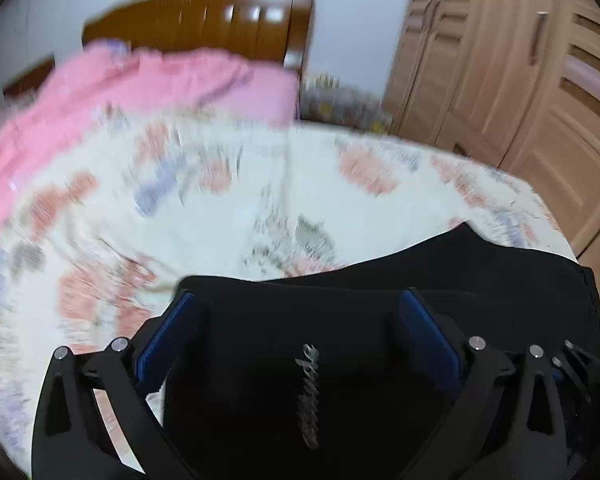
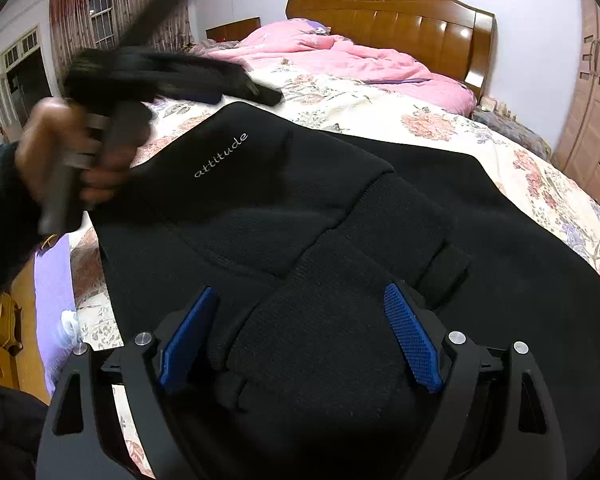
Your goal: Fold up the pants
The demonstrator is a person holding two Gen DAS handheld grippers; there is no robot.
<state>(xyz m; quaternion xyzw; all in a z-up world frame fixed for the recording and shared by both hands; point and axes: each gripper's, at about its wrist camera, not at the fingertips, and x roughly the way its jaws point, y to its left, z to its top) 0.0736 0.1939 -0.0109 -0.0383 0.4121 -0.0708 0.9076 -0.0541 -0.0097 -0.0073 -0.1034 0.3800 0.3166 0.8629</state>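
Note:
The black pants (image 2: 284, 208) lie on the floral bedsheet (image 2: 380, 100), folded over, with the white word "attitude" on the upper layer and the waistband near my right gripper. My right gripper (image 2: 300, 300) is open, its blue pads either side of the waistband fabric. My left gripper (image 1: 296, 304) is open above the pants (image 1: 460, 280), white lettering showing between its fingers. In the right wrist view the left gripper (image 2: 260, 94) is blurred, held in a hand above the pants' far left corner.
A pink quilt (image 2: 340, 60) is bunched at the head of the bed below the wooden headboard (image 2: 400, 20). A wooden wardrobe (image 1: 520, 80) stands at the right. The bed's right edge (image 2: 580, 220) runs beside the pants. A window with curtains (image 2: 100, 12) is at the far left.

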